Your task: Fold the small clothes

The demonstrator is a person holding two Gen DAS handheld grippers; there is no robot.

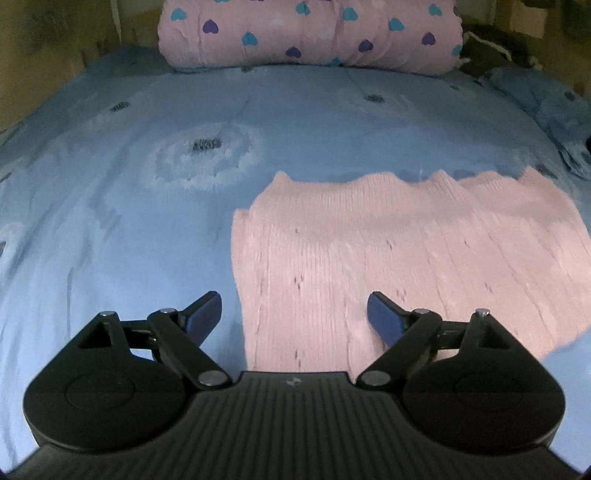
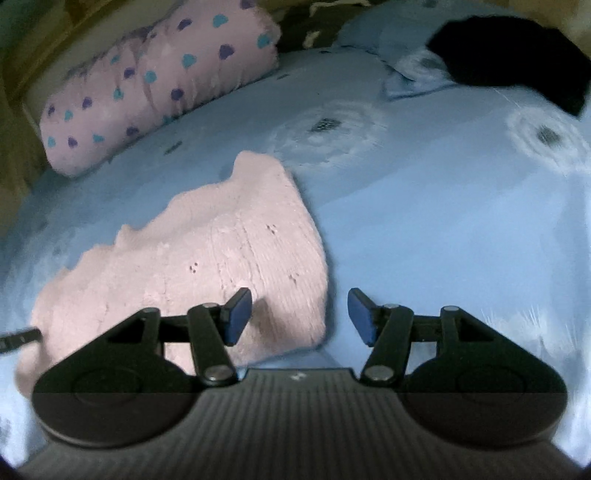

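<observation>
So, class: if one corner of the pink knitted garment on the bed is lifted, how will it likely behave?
The pink knitted garment would probably droop rather than hold its shape: it lies limp with a wavy edge on the blue bedsheet. Its ribbed knit looks stretchy, so it may sag. It seems light and unlikely to slip from the fingers.

A blue flowered bed [image 1: 110,229] carries a flat pink knit garment [image 1: 388,251], a heart-print roll [image 1: 310,33] and a black cloth [image 2: 509,59].

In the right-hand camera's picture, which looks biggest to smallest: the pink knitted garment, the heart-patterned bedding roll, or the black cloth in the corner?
1. pink knitted garment, though it lies nearest the camera, which flatters it.
2. heart-patterned bedding roll.
3. black cloth, partly cut off by the picture's edge, so its full size is unsure.
</observation>
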